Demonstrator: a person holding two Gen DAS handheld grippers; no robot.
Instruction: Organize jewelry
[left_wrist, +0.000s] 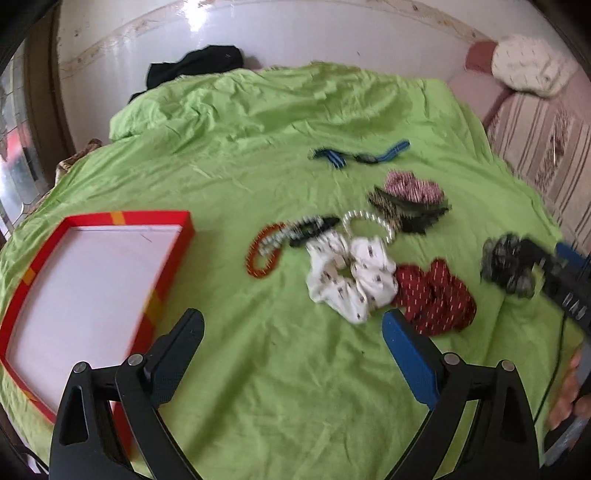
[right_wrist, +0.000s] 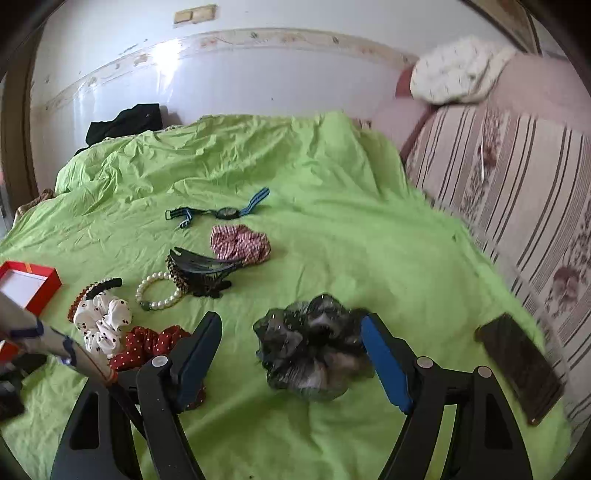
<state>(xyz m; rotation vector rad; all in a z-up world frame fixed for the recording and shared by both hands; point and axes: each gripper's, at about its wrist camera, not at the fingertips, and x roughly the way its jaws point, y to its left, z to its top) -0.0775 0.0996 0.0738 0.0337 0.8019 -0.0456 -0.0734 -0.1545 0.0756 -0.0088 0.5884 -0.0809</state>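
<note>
Going left to right over the bed's crumpled lime-green sheet (left_wrist: 295, 387): the shallow red cardboard box with the white inside (left_wrist: 92, 280) sits empty at about 9 o'clock in the left wrist view, right beside the left gripper (left_wrist: 291, 332), whose jaws are spread wide with nothing but sheet between them. The pile of hair stuff is around 1 o'clock from it: an orange beaded bracelet (left_wrist: 258, 254), a white printed fabric scrunchie (left_wrist: 347, 280), a white pearl bracelet (left_wrist: 365, 225) and a dark red dotted scrunchie (left_wrist: 436, 299). Furthest right, the right gripper (right_wrist: 291, 354) has its jaws open on either side of a black-and-grey sheer ruffled scrunchie (right_wrist: 310, 358), which lies flat on the sheet; the right pad looks very close to it, but I can't say it's pressing. Looks like the first pick is just being lined up. Next it needs to close on that scrunchie, lift, and carry it over to the box at 9 o'clock.
</note>
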